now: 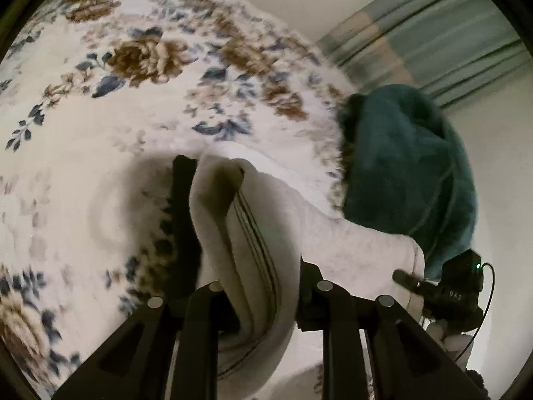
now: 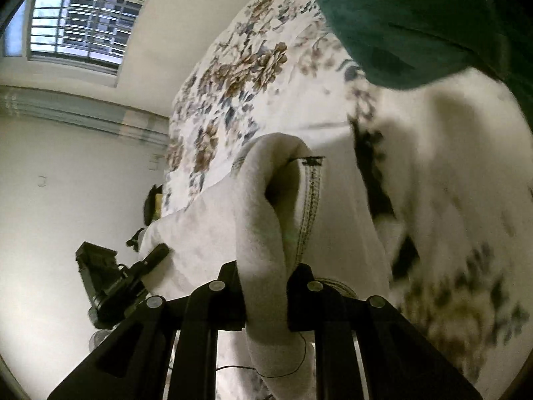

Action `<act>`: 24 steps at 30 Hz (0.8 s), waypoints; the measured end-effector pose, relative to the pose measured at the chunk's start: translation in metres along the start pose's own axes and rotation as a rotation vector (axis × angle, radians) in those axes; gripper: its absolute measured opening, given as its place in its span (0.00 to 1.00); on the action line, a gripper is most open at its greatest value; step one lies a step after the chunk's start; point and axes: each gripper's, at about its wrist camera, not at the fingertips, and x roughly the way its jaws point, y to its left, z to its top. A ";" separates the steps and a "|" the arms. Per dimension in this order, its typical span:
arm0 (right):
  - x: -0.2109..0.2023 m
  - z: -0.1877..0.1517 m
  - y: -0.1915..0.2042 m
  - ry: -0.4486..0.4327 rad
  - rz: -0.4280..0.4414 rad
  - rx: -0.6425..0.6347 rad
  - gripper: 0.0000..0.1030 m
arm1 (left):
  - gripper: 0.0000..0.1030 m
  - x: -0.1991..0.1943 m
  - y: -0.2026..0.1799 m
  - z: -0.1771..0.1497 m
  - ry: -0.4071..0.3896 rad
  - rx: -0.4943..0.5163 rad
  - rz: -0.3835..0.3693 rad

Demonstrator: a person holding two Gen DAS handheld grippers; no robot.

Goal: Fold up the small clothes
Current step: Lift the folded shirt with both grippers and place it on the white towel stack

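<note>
A small white garment with a striped hem hangs stretched between both grippers above a floral bed. My left gripper is shut on one bunched end of it; its left finger shows dark beside the cloth. My right gripper is shut on the other end, the cloth folded over its fingers. In the left wrist view the right gripper shows at the garment's far corner. In the right wrist view the left gripper shows at the left edge of the cloth.
A floral white blanket covers the bed below. A dark green towel or garment lies on the bed to the right, also in the right wrist view. A window and curtains lie beyond.
</note>
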 end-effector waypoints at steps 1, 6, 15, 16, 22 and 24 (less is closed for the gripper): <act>0.013 0.012 -0.001 0.001 -0.016 0.000 0.16 | 0.21 0.006 0.004 0.003 0.018 -0.004 0.016; 0.045 0.037 -0.012 0.012 -0.130 -0.022 0.17 | 0.42 0.014 0.013 0.007 0.030 0.000 0.087; 0.023 0.003 0.016 -0.027 -0.543 -0.221 0.90 | 0.97 -0.013 -0.028 -0.029 -0.111 0.159 0.466; 0.020 -0.006 0.021 -0.035 -0.596 -0.255 0.99 | 0.97 -0.013 -0.032 -0.035 -0.122 0.171 0.499; -0.006 -0.069 0.050 -0.076 -0.763 -0.348 0.99 | 0.97 -0.035 -0.070 -0.088 -0.127 0.213 0.560; -0.022 -0.088 0.060 -0.108 -0.790 -0.355 0.99 | 0.97 -0.049 -0.085 -0.104 -0.135 0.217 0.554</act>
